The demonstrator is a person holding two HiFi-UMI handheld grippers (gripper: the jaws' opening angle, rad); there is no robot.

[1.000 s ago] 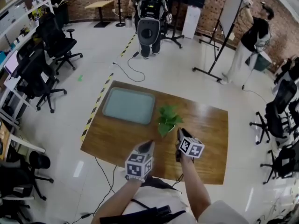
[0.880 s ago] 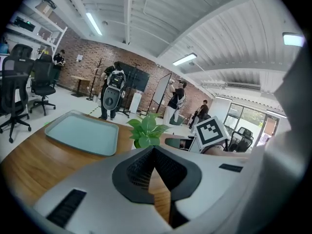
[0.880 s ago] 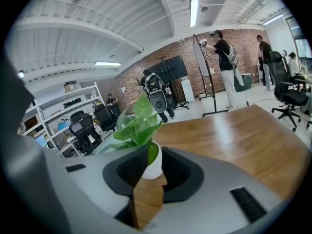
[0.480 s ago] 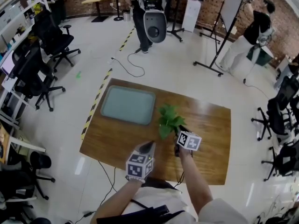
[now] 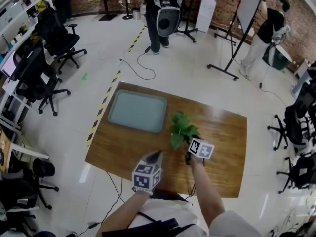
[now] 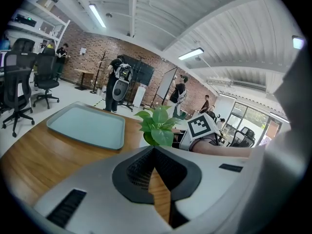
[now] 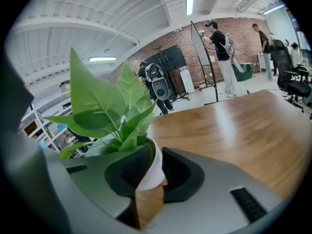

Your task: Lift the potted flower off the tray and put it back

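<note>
Room: brick walls, glossy white floor [image 5: 197, 78], office chairs [image 5: 54, 31] down both sides (they overlap too much to count).

Table [image 5: 222, 147]: one, wooden.

Tray [image 5: 137, 111]: one, grey-green, on the table's left part.

Potted plant [image 5: 181, 130]: one, on bare wood just right of the tray, off it.

Grippers: two, both mine. My right gripper [image 7: 148, 179] has just been closing and now pinches the white pot. My left gripper [image 6: 156, 167] has its jaws pressed together, with nothing between them.

Leaves [image 5: 181, 127] green, pot [image 7: 152, 172] white, tray [image 5: 137, 112] pale teal, tabletop [image 5: 222, 147] brown wood grain, floor tape [image 5: 102, 110] yellow-black stripes, floor [image 5: 197, 78] pale grey.
</note>
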